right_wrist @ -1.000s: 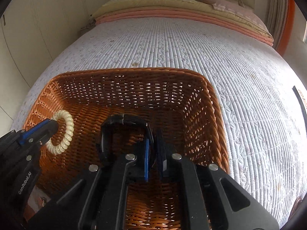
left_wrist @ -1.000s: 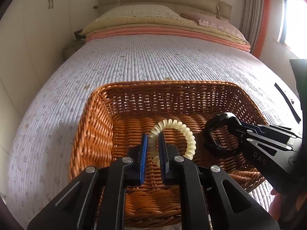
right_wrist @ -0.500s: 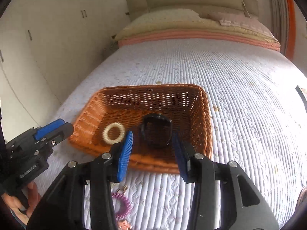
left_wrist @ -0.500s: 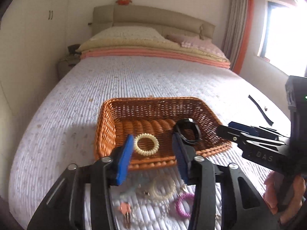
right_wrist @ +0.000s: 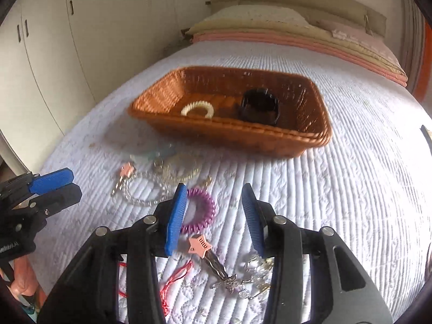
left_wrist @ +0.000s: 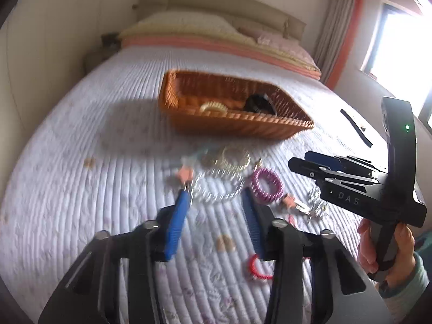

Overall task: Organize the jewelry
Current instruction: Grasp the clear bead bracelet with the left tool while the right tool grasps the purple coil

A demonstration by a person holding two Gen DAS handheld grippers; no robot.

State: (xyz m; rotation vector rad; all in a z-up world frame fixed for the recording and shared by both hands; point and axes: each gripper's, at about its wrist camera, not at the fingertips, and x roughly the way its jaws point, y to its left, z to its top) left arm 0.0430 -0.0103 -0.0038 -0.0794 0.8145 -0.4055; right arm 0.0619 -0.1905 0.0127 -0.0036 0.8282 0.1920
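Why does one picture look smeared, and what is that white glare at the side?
Left wrist view: motion blur smears the wicker basket and the loose jewellery on the bed, and a bright window at the right edge is washed out white. Right wrist view: sharper, evenly lit, with only slight smear on the basket. Both views: the fisheye lens bends the bed's quilting lines into curves.

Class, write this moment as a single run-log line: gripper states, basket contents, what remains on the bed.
left gripper open, empty | right gripper open, empty | basket: cream coil tie, black band | bed: purple coil tie, star clip
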